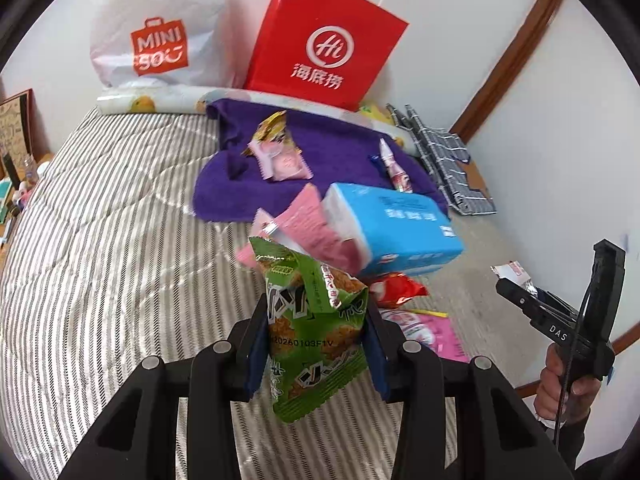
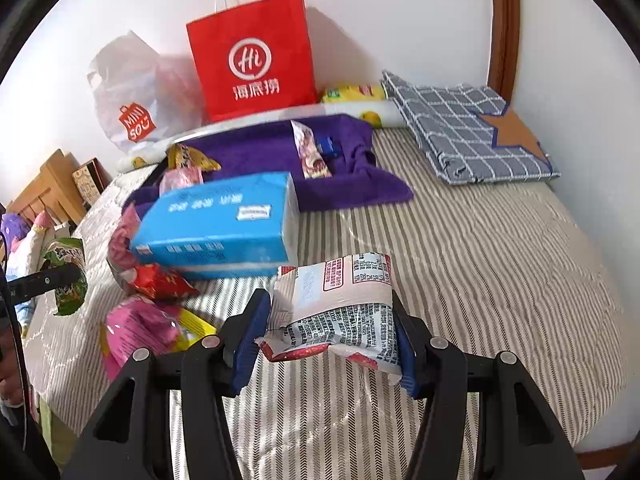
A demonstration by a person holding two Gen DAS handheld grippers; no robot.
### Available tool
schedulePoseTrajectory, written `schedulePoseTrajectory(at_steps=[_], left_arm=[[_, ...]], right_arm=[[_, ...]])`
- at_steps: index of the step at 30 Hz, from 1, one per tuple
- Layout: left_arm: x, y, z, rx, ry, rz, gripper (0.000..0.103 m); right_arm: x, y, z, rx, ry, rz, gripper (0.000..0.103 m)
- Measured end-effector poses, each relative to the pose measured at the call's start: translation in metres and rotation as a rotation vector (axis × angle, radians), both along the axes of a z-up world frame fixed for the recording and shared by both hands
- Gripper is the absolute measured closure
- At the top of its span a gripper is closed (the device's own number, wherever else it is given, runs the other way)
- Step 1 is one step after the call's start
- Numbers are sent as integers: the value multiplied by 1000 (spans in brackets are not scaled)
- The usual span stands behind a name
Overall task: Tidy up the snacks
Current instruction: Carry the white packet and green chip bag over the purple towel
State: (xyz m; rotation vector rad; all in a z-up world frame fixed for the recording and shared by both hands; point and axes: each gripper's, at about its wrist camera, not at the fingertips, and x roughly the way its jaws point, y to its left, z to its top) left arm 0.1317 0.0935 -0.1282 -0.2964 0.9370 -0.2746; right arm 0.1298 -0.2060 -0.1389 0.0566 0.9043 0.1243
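My left gripper [image 1: 316,344] is shut on a green snack packet [image 1: 316,320] and holds it above the striped bed [image 1: 100,260]. My right gripper [image 2: 328,336] is shut on a white and red snack packet [image 2: 344,308], also above the bed; it shows from the side in the left wrist view [image 1: 516,284]. A purple towel [image 1: 332,148] lies farther back with a pink packet [image 1: 284,162], a yellow packet [image 1: 272,126] and a slim packet [image 1: 396,168] on it. More loose snacks, red [image 2: 160,280] and pink [image 2: 140,328], lie beside a blue tissue pack [image 2: 224,220].
A red paper bag [image 1: 324,44] and a white MINISO plastic bag [image 1: 160,28] stand against the wall behind the towel. A folded checked cloth [image 2: 468,128] lies at the far right corner. A wooden headboard [image 2: 44,196] is at the left.
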Motion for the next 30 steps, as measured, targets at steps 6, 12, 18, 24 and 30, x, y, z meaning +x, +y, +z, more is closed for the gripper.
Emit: schedulePoseTrajectory(at_steps=[6, 12, 18, 24, 30], left_arm=[[2, -19, 9, -19, -17, -30, 63], [2, -39, 17, -10, -35, -75, 63], [6, -48, 23, -6, -47, -97, 63], [16, -55, 29, -11, -57, -112, 63], [31, -54, 37, -22, -63, -106, 63]], right_arm=[[-5, 6, 16, 18, -35, 18, 47], [-5, 11, 25, 34, -58, 31, 47], [-4, 15, 30, 33, -73, 42, 47], [2, 18, 36, 32, -89, 52, 47], [15, 23, 44, 21, -106, 66, 47]])
